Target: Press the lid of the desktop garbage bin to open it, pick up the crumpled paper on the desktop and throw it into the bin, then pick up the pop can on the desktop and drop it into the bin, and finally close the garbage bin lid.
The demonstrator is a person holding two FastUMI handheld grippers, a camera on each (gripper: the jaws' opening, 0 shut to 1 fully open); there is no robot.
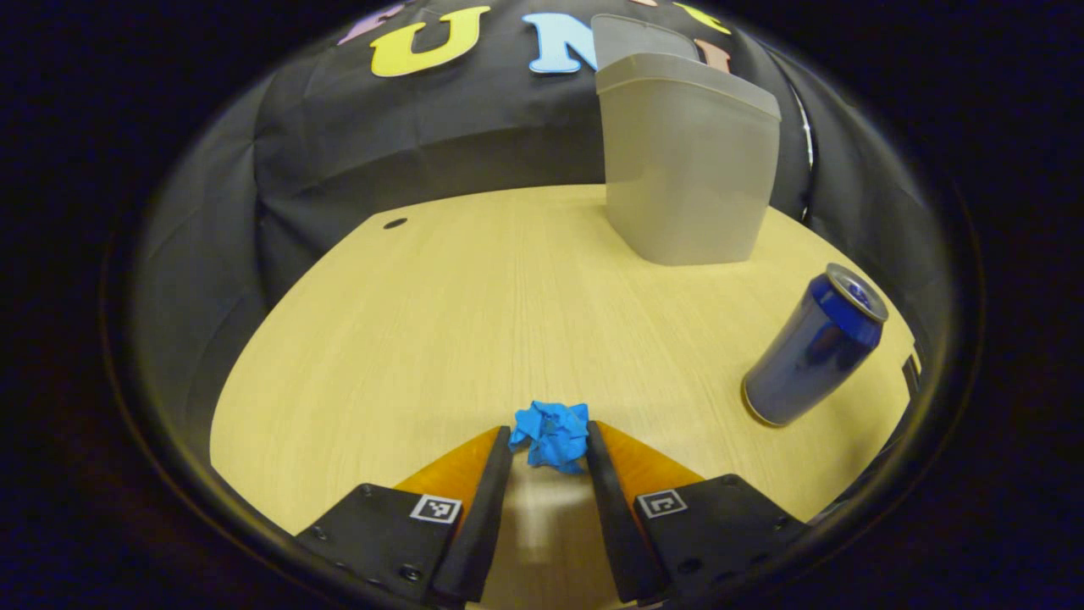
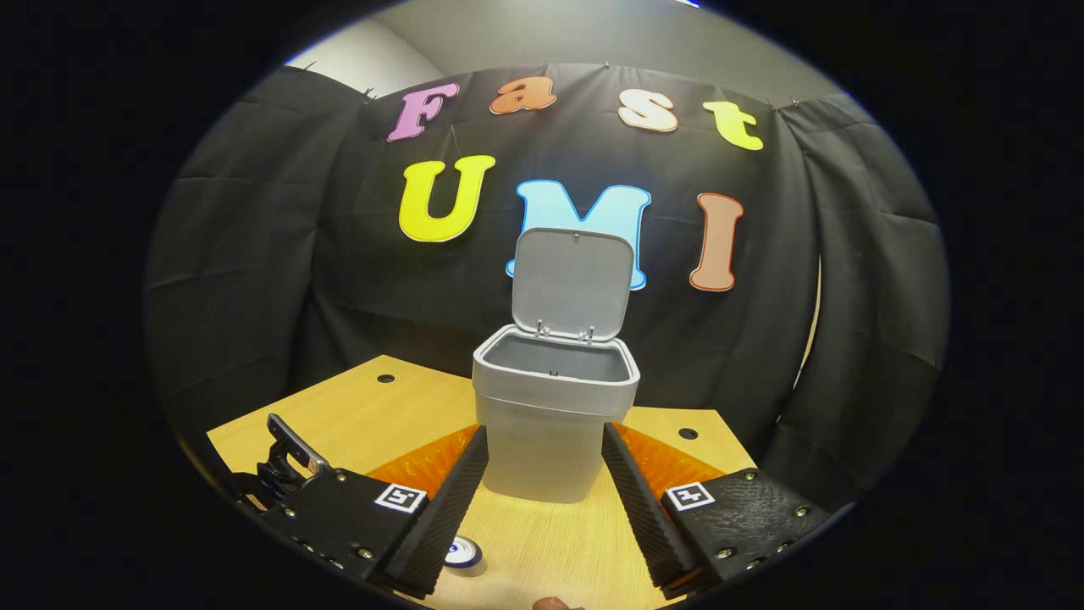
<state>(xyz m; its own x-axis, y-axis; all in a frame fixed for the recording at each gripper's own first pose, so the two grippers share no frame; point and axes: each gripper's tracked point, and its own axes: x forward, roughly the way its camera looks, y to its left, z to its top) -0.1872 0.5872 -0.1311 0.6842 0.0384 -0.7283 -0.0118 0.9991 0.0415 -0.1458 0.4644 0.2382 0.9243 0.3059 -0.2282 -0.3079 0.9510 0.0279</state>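
left gripper view: my left tongs (image 1: pixel 549 440) pinch the crumpled paper (image 1: pixel 551 434), low centre, ready for the bin (image 1: pixel 688 169); right tongs (image 2: pixel 544 474) wide, lid (image 2: pixel 573 284) up.

The left gripper view sits low, close over the table (image 1: pixel 406 339). It looks along the wood toward the far edge and the black wall. The bin (image 1: pixel 688 169) stands far off by that edge, right of the middle, seen from the side and a little below its rim.

The right gripper view sits higher. It faces the wall straight on, with the bin (image 2: pixel 555 424) near and in the middle, and it peeks into the open top.

Both views share the bin, the table and the wall.
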